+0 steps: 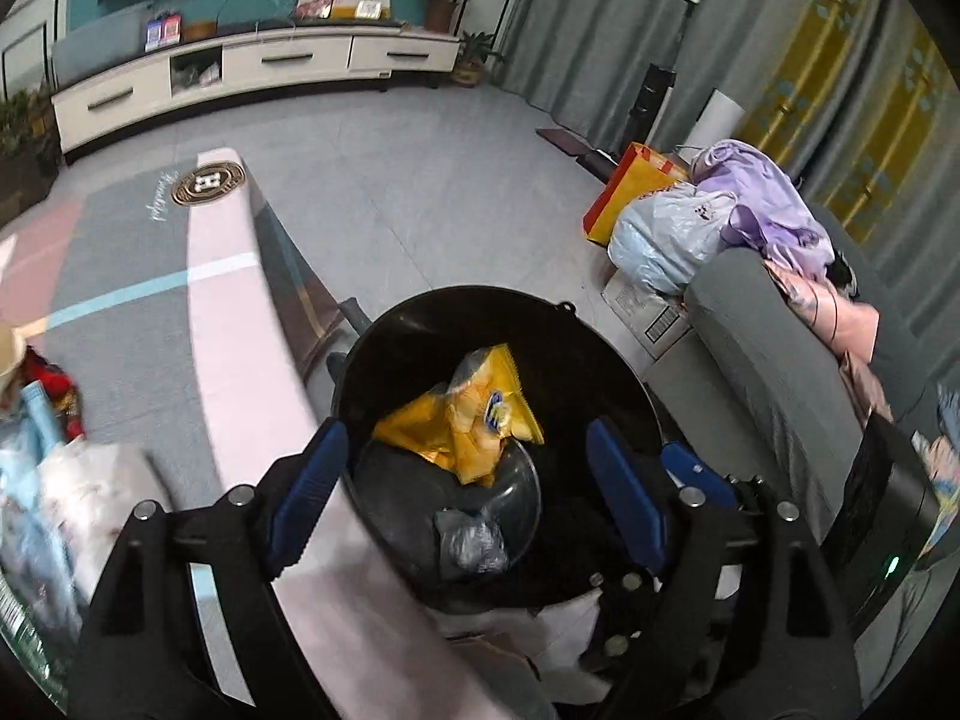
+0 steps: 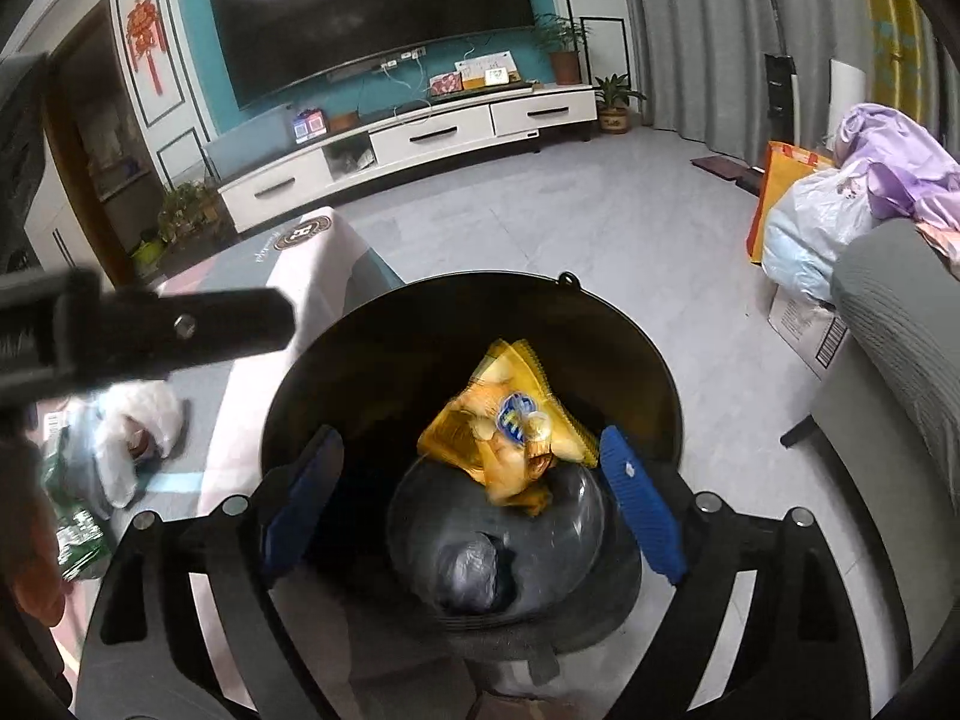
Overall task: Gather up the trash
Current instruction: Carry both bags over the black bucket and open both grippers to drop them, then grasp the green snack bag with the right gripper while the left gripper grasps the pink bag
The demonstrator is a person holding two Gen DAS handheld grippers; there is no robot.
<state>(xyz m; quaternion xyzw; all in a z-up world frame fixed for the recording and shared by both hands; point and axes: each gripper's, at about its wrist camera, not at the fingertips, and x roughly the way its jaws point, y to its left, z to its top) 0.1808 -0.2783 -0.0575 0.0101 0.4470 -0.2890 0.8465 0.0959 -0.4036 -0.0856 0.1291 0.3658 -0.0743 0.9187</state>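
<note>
Hovering tools: left gripper (image 1: 465, 492) and right gripper (image 2: 474, 501), both over the black trash bin (image 1: 612, 354), jaws spread wide, nothing between the blue pads (image 1: 309, 495).
Bin count: one, round, standing on the floor beside the table edge.
Bin contents: one yellow snack bag (image 2: 516, 420), crumpled, at centre toward 12 o'clock; one clear round lid (image 2: 558, 531) under it; one grey crumpled wrapper (image 2: 468, 570) at 6 o'clock.
Second tool in view: the left tool's black body crosses the right view at 9 o'clock.
Loose items: white plastic bag (image 2: 141, 438) and green packet (image 2: 78, 534) on the table at 8 o'clock.
Surface: low table with a pink and grey cloth (image 1: 240, 312).
Floor: pale grey tile (image 1: 456, 180).
Room: one television (image 2: 372, 18), one white cabinet (image 2: 420, 138) at 12 o'clock; one grey sofa (image 1: 774, 360) at 3 o'clock, carrying purple clothing (image 1: 762, 198); one pale blue bag (image 1: 666, 240) and one orange bag (image 1: 624, 192) at 2 o'clock.
</note>
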